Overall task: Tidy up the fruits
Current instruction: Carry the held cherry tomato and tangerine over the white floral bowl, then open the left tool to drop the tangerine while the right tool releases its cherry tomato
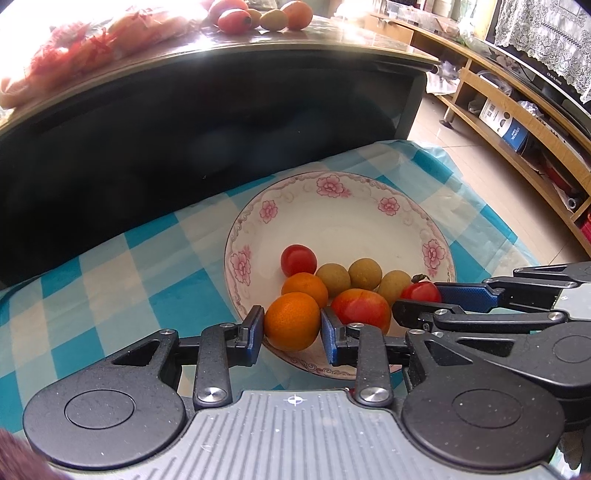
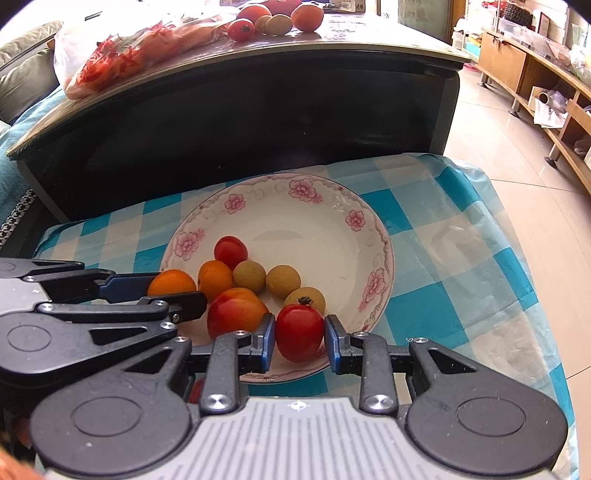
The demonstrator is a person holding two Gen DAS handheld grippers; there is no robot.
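A white plate with pink flowers sits on a blue checked cloth. It holds a small red tomato, an orange, three tan longans and a red-yellow fruit. Over the plate's near rim, my left gripper is shut on a second orange. Beside it on the right, my right gripper is shut on a red tomato with a stem. The two grippers sit close together.
Behind the plate rises a dark cabinet whose glossy top carries more fruits and a red-printed plastic bag. The checked cloth stretches left and right of the plate. Wooden shelving lines the tiled floor at right.
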